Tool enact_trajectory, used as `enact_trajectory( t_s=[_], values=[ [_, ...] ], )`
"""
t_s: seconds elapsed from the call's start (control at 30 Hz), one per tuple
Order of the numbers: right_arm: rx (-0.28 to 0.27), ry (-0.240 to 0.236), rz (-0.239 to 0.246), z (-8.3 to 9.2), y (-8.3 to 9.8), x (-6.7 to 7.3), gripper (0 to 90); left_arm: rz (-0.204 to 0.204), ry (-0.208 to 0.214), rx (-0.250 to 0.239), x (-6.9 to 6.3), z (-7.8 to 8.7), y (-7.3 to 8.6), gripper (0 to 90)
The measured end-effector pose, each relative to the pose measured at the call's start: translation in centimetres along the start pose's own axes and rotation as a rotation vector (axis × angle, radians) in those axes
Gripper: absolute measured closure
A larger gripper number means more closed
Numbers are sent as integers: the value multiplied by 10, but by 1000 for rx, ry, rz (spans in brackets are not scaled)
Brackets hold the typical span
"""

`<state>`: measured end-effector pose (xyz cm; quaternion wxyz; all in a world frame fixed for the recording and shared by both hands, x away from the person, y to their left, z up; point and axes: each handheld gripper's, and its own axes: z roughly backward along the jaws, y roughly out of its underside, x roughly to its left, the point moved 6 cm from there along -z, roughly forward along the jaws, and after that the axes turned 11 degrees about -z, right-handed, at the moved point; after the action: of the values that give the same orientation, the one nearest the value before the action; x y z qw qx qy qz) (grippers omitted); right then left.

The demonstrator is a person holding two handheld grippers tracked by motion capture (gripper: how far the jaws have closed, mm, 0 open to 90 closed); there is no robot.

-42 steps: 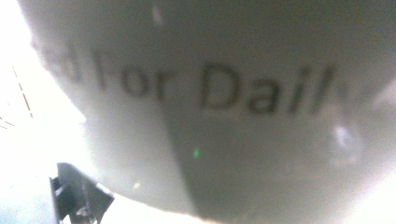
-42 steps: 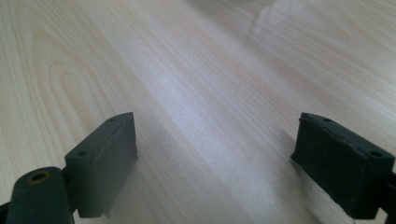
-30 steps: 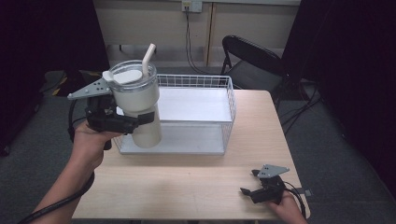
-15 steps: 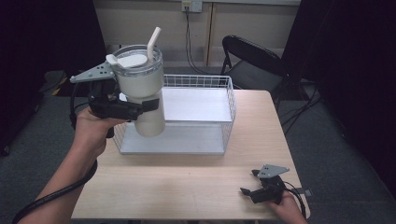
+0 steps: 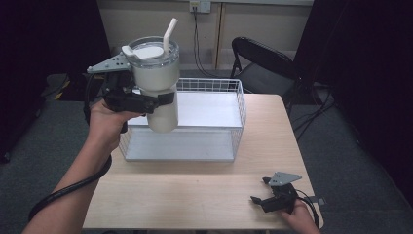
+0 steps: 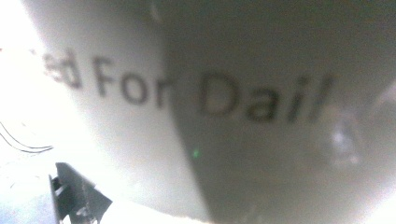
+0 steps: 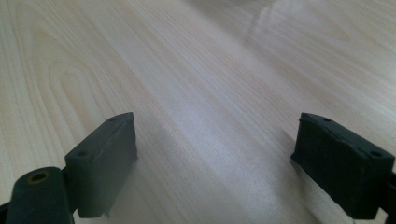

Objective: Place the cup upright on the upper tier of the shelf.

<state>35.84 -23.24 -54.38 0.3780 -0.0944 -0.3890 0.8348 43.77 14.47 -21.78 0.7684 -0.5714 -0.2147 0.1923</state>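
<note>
The table (image 5: 204, 195) is carrying a wire basket (image 5: 234, 122) at its far edge. The left gripper (image 5: 146, 101) is clamping a big white tumbler (image 5: 158, 83), upright, hanging right over the basket's left end, so probably straight down next. Right gripper (image 7: 215, 154) is sitting spread wide, holding nothing, at the near right corner.

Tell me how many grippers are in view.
2: the left gripper is raised over the basket's left end, clamped on a tumbler; the right gripper, jaws apart, sits low at the table's near-right corner.
</note>
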Motion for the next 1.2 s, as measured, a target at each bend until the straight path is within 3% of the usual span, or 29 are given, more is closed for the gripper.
enact_trajectory(
  t_s=[0.67, 1.2],
  values=[
    [0, 3, -1, 0, 0, 0, 126, -4, -53, 18, 21, -29, 3, 91],
    [0, 5, -2, 0, 0, 0, 127, 18, -115, 40, 44, -49, 19, 91]
  ],
)
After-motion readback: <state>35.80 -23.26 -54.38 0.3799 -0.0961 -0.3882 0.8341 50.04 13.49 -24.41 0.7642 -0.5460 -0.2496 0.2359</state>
